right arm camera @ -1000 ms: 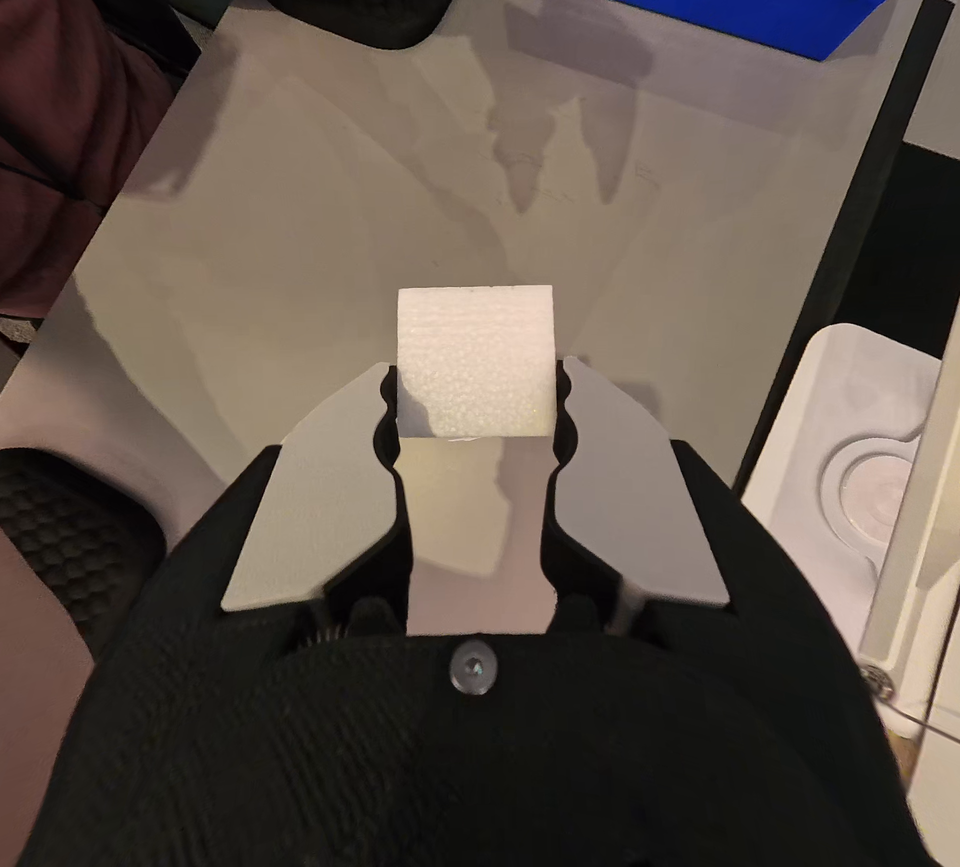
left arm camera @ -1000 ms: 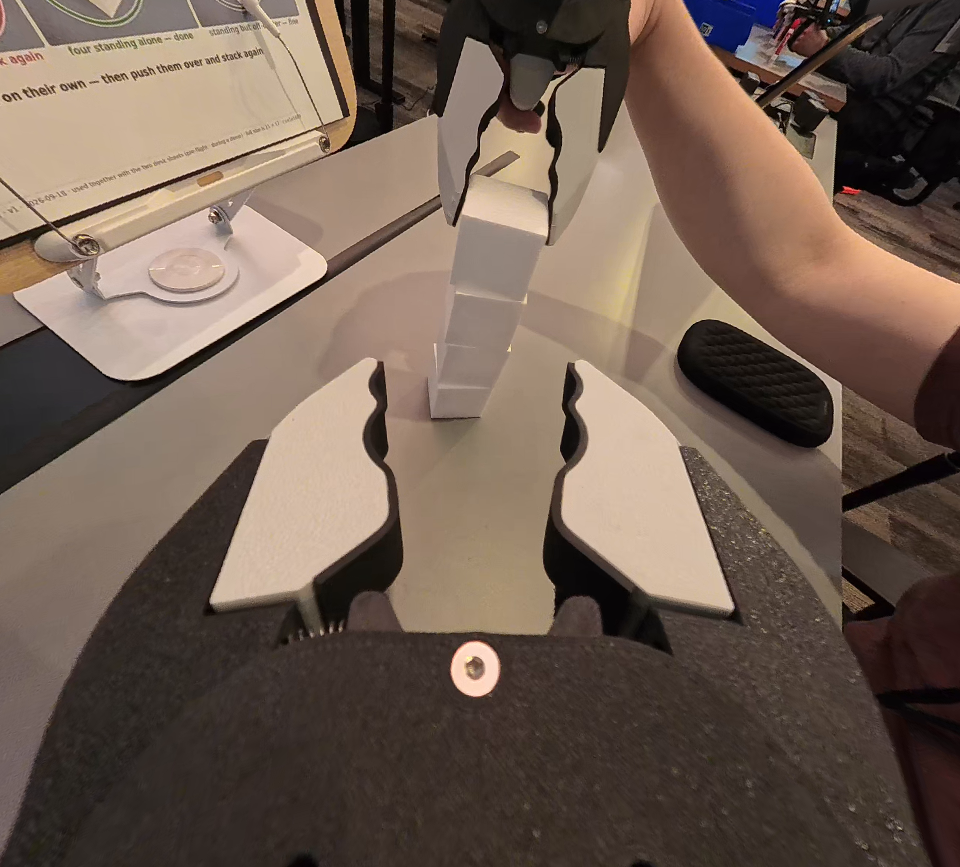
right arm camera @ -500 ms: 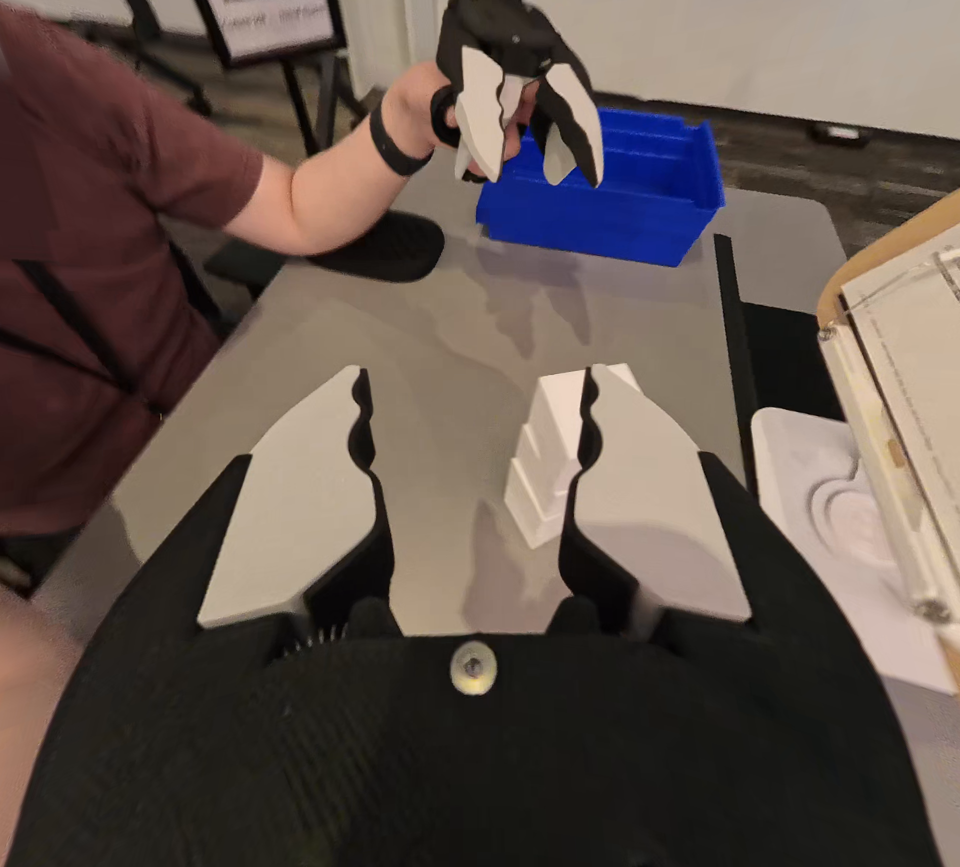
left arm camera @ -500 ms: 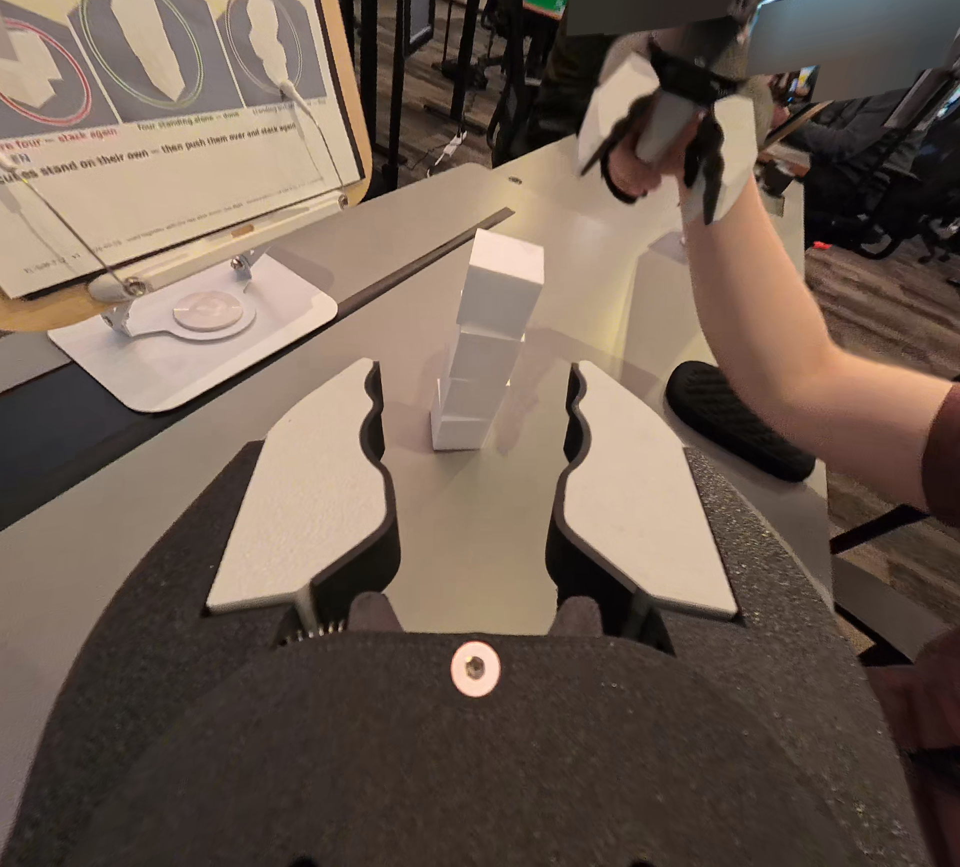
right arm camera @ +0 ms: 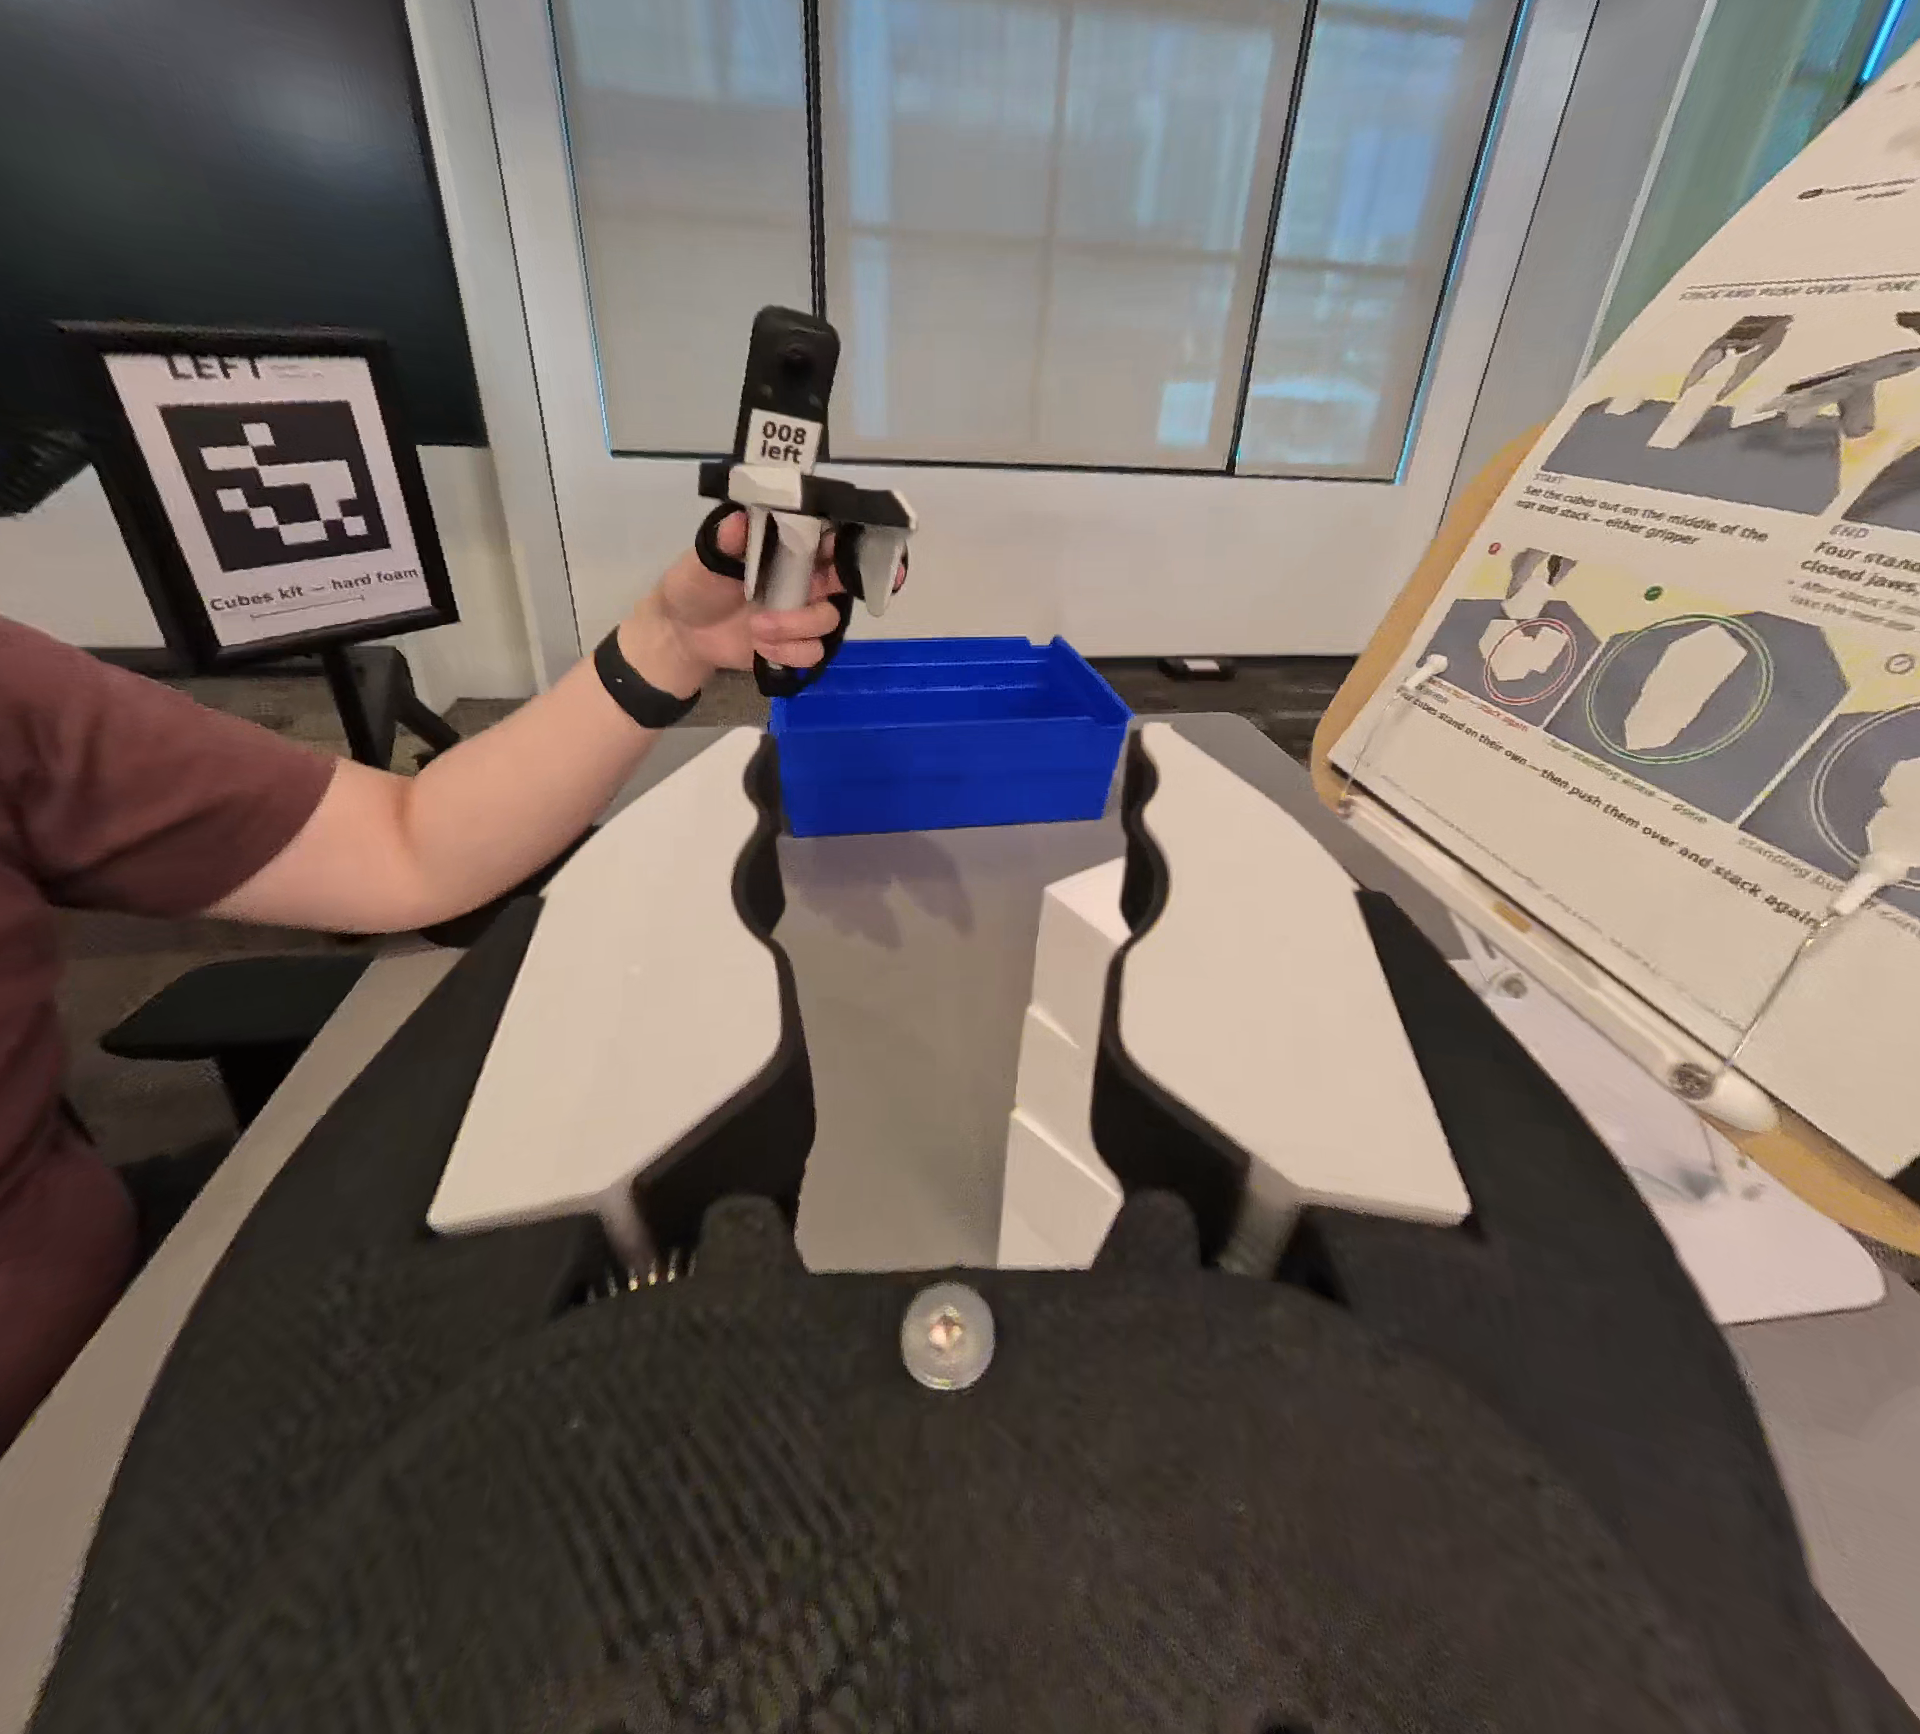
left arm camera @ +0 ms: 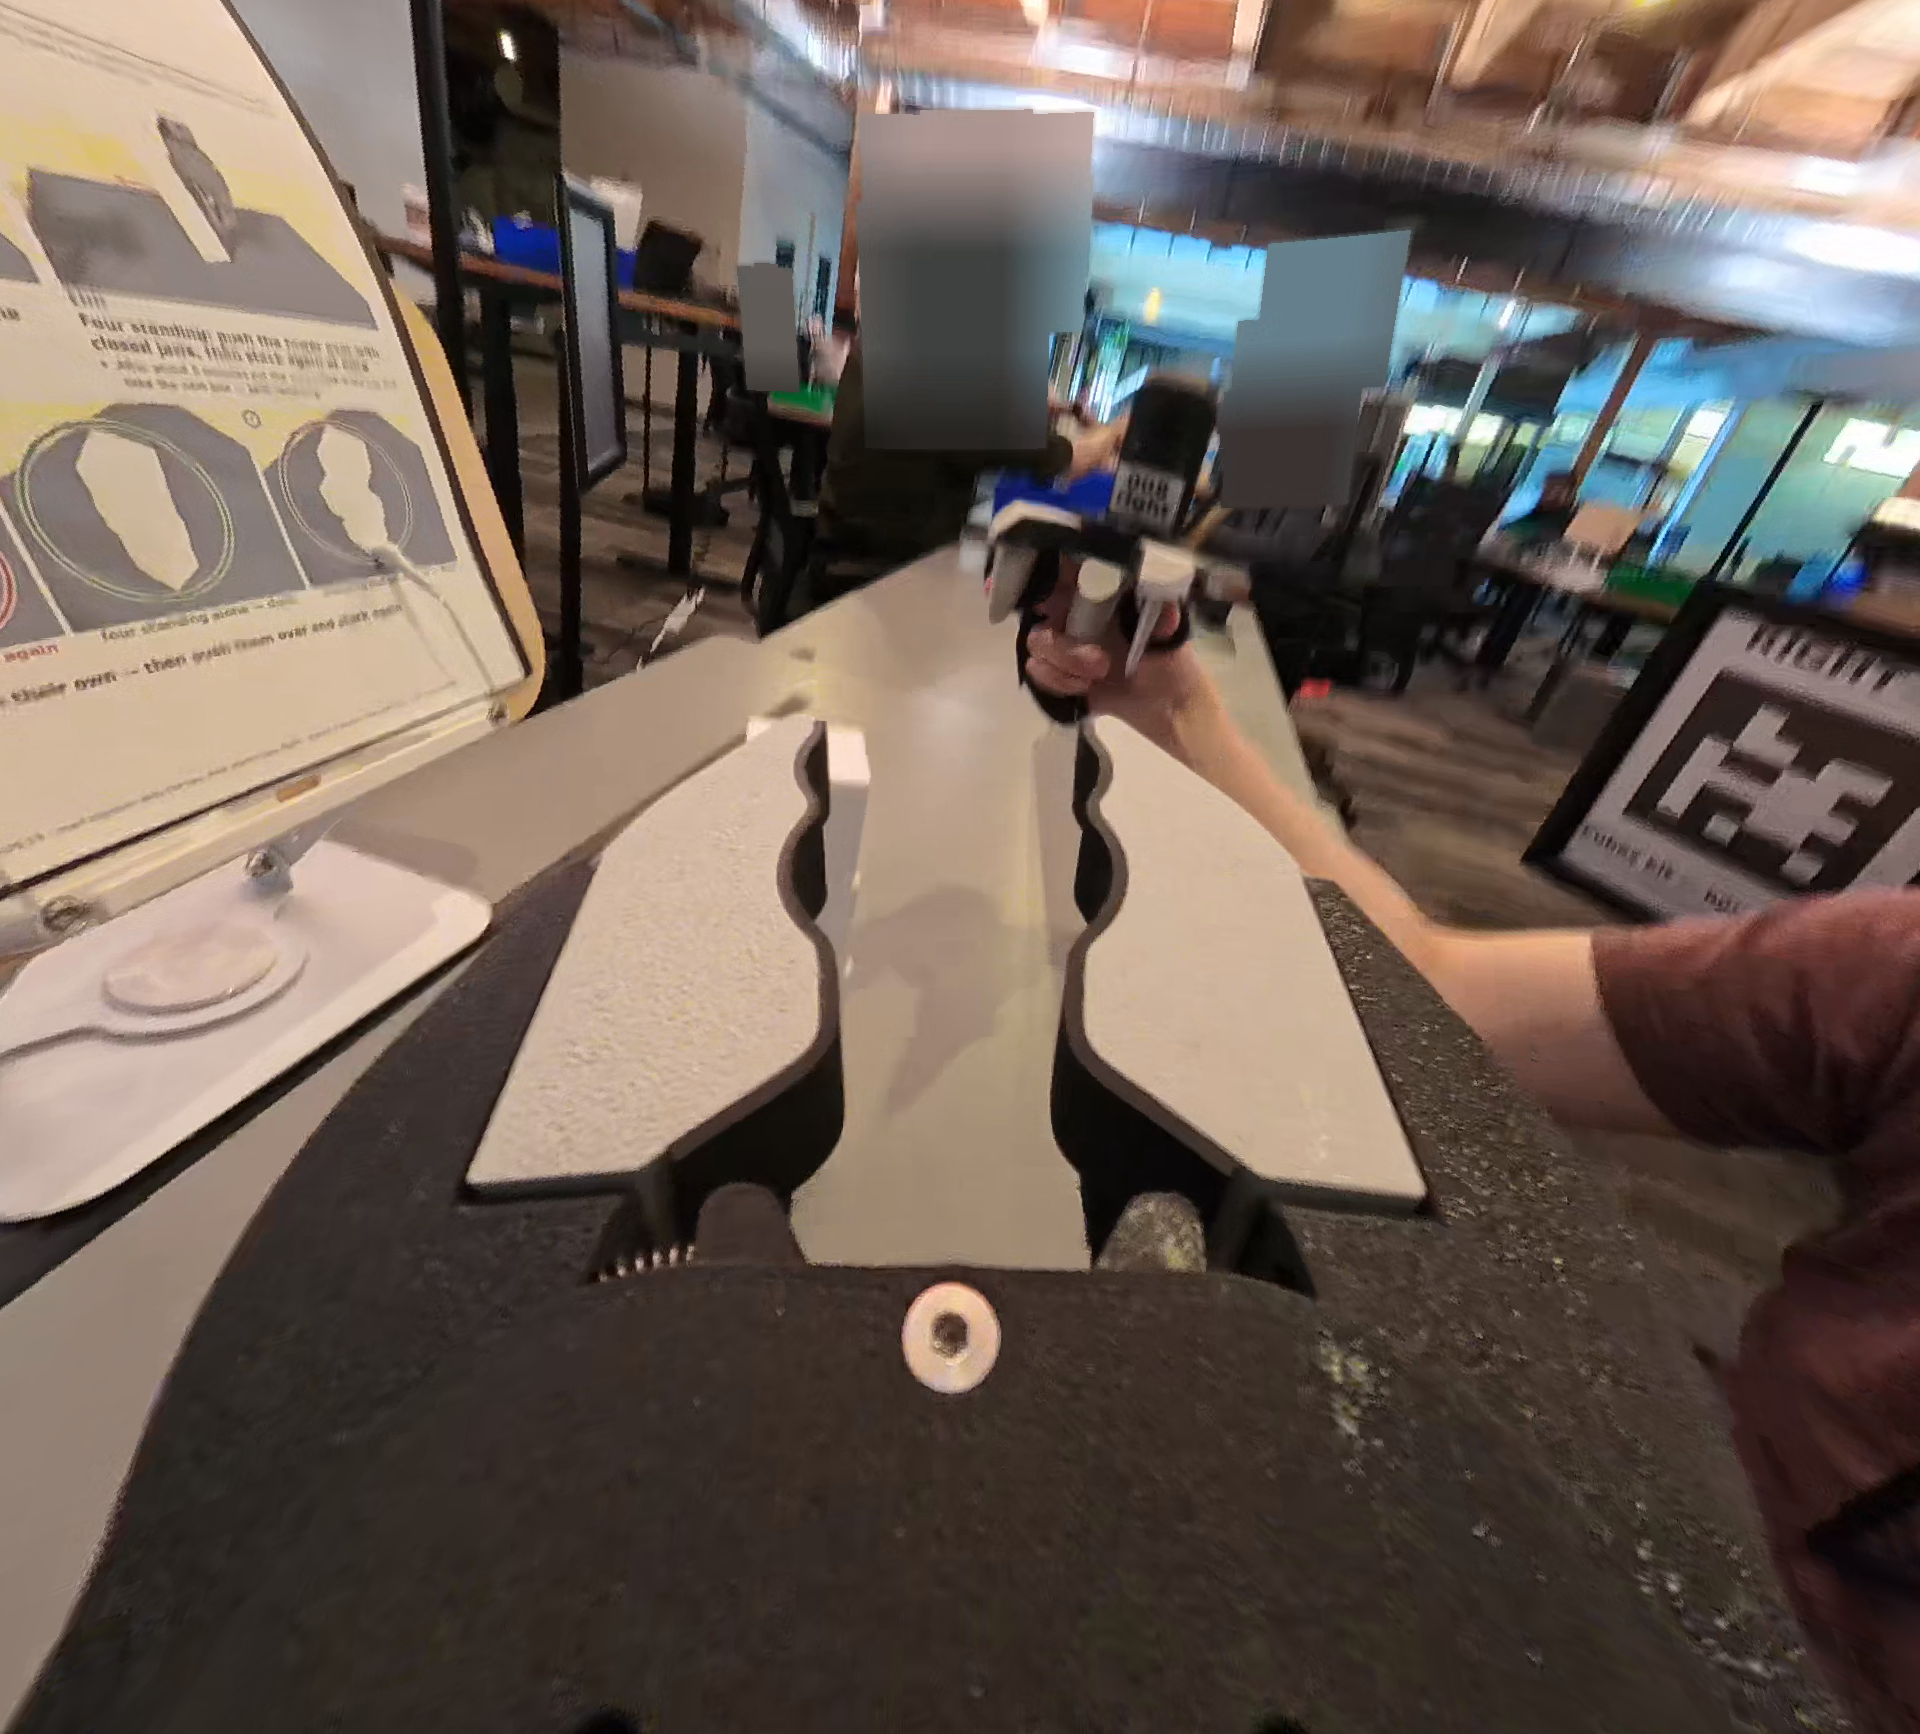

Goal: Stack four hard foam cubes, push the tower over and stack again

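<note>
Both grippers lifted, tower of foam cubes standing on the grey surface [right arm camera: 894,1061].

The right gripper [right arm camera: 948,863] has its fingers apart and empty; the stacked white cubes [right arm camera: 1065,1050] stand at its 1 o'clock, partly hidden behind the right finger. The left gripper [left arm camera: 948,837], fingers also apart and empty, shows only the top cube [left arm camera: 847,757] at 11 o'clock. A blue bin [right arm camera: 945,734] sits at 12 o'clock beyond the tower; an instruction board [right arm camera: 1683,645] leans at 3 o'clock.
</note>
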`<state>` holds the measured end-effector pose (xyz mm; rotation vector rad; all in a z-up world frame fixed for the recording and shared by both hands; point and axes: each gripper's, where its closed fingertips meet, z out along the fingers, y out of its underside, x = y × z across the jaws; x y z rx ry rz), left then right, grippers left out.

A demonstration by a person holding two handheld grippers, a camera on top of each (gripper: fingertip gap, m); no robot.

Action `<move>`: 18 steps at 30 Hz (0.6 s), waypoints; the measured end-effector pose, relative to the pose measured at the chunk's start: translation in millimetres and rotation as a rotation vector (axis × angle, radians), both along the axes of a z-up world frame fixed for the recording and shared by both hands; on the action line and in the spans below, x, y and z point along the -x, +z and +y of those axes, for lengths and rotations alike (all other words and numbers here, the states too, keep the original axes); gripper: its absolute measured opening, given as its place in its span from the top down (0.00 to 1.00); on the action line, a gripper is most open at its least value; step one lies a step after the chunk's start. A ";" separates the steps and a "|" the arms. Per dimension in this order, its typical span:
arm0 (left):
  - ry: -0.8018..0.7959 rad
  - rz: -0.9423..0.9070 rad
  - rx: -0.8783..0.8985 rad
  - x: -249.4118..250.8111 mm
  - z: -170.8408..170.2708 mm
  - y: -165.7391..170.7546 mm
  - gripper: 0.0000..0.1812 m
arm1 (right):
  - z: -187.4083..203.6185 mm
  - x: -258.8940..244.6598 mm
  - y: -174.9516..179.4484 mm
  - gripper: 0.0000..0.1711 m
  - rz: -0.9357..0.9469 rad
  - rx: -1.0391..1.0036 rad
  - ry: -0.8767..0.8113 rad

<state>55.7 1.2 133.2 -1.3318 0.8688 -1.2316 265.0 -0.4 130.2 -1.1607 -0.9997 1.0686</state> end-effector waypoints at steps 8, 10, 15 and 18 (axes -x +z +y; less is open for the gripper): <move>0.127 0.199 -0.124 0.3 12.7 -19.2 0.87 | 36.0 -11.7 -12.9 0.90 -0.004 0.067 -0.052; 0.123 0.190 -0.137 -0.7 12.2 -19.2 0.93 | 50.3 -19.2 -30.6 0.97 -0.068 0.031 -0.118; 0.174 0.302 -0.112 -1.3 30.2 -46.6 1.00 | 77.3 -35.1 -69.4 1.00 -0.149 0.131 -0.187; 0.229 0.358 -0.115 -2.2 43.1 -61.7 1.00 | 91.1 -44.8 -90.2 1.00 -0.233 0.231 -0.274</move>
